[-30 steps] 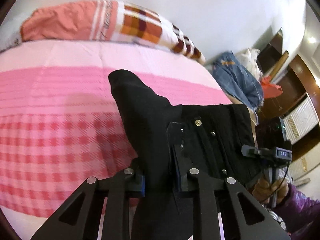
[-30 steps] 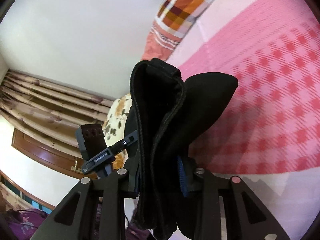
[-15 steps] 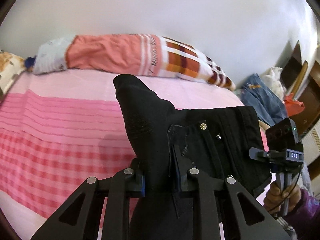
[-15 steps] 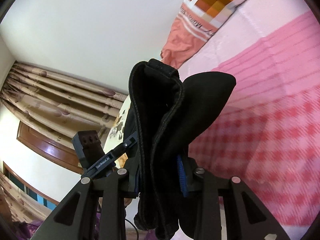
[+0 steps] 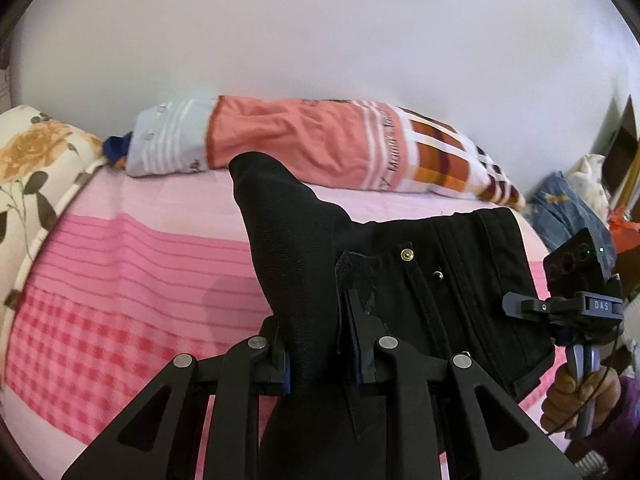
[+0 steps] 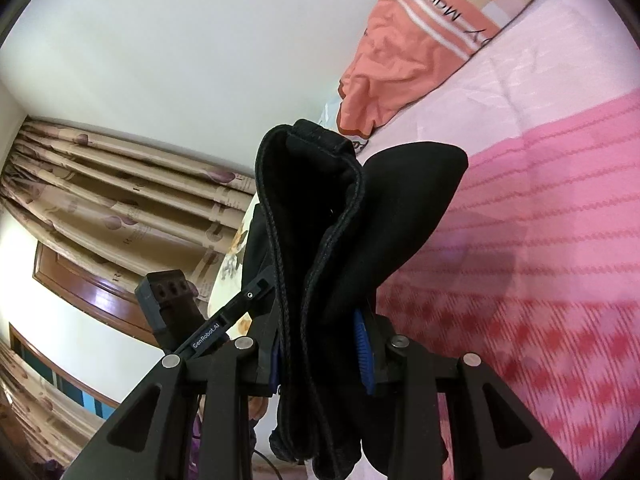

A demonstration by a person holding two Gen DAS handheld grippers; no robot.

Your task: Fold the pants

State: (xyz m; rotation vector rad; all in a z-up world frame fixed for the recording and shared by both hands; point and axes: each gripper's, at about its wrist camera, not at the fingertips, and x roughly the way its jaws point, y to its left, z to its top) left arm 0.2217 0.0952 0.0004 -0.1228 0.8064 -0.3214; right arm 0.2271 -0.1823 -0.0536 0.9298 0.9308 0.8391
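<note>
A: Both tools are loaded. The left gripper has its jaws nearly together, pinching a bunched corner of the black heavy-cloth pants right between the blue pads.

B: And the right gripper is clamped on a thicker wad of the same pants, so its jaws stand a little wider; a stitched band loops up just ahead of its fingertips.

A: From the left camera, the waist with its brass rivet stretches off to the right of the tool, toward the other gripper and the person's hand on its handle.

B: So the garment hangs in the air between the two tools, above the pink striped and checked bedsheet spread ahead of and below both.

A: Beyond the left tool's tip lies a long salmon and plaid bolster pillow along the wall; a floral pillow sits far to its left.

B: Which step would he call this?

A: Carrying and spreading, by his reading: the pants are lifted by the waist, not yet laid out.

B: Then the next move likely calls for pulling the two tools apart to tauten the waistband, then lowering it flat onto the sheet ahead before either grip lets go.
</note>
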